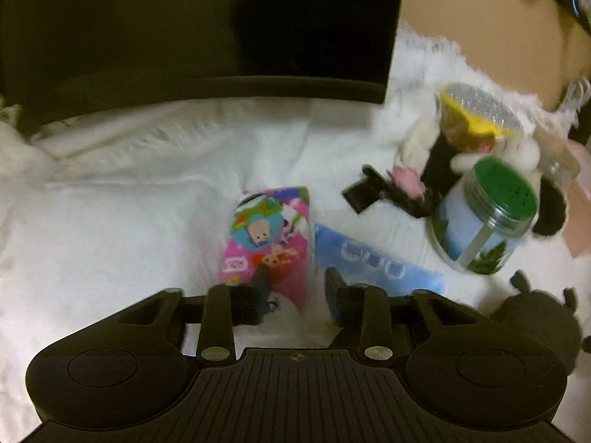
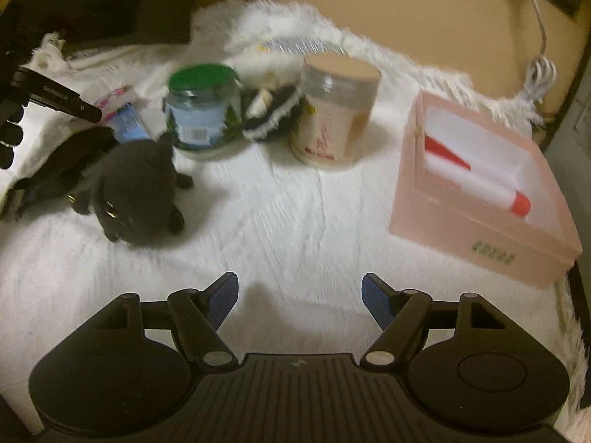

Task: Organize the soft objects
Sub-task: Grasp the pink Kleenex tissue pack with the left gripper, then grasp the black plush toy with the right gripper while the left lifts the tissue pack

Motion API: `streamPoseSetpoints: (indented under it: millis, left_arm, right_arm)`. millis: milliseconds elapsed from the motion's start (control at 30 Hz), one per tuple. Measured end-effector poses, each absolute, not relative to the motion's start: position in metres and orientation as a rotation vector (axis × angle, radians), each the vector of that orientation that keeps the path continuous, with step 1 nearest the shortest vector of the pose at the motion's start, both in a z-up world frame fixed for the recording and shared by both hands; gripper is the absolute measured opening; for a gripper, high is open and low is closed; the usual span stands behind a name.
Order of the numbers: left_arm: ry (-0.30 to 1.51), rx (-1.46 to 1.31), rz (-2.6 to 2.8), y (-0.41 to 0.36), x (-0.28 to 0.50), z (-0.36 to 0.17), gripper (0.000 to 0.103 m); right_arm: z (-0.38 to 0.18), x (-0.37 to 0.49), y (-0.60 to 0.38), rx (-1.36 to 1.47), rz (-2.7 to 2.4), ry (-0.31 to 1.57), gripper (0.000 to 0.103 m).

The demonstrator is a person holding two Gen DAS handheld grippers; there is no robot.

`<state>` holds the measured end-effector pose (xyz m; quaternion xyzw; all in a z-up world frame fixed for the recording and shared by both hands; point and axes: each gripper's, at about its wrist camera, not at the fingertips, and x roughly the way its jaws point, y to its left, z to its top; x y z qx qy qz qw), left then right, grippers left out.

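Observation:
My left gripper (image 1: 297, 282) hangs open over a pink cartoon-print tissue pack (image 1: 269, 236) lying on the white fur rug (image 1: 110, 221). The pack's near end lies between the jaws; the left fingertip overlaps it and the right one stands clear. A blue tissue pack (image 1: 376, 265) lies just to its right. My right gripper (image 2: 299, 295) is open above bare rug with nothing between its fingers. A black plush cat (image 2: 136, 188) sits to its front left. A black-and-white plush (image 2: 273, 114) lies between two jars at the back.
A green-lidded jar (image 2: 201, 110) and a beige-lidded jar (image 2: 332, 110) stand behind the cat. An open pink box (image 2: 480, 192) at the right holds a red-and-white tube (image 2: 476, 181). A black clip with a pink flower (image 1: 388, 192), a yellow brush (image 1: 476, 110) and a dark monitor (image 1: 184, 29) lie farther back.

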<state>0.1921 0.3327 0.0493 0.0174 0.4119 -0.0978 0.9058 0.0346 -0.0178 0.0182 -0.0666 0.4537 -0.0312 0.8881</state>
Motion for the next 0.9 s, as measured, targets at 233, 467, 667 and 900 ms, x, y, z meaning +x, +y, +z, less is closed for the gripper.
streamPoseSetpoints:
  millis: [233,467,667,900]
  left_arm:
    - [0.814,-0.033,-0.279,0.344,0.201,0.042,0.059]
    - [0.899,-0.001,-0.249,0.349,0.229,0.027,0.06]
    - [0.863,-0.073,-0.257,0.346,0.238,0.016,0.06]
    - [0.836,-0.063,-0.197,0.339,0.224,0.018,0.053]
  right_arm:
    - [0.003,0.029,-0.03,-0.052,-0.127,0.975,0.08]
    - [-0.001,0.028,-0.035,0.001,-0.15,0.976,0.093]
    - [-0.005,0.028,-0.041,0.032,-0.149,0.977,0.103]
    - [-0.005,0.027,-0.04,0.017,-0.135,0.975,0.103]
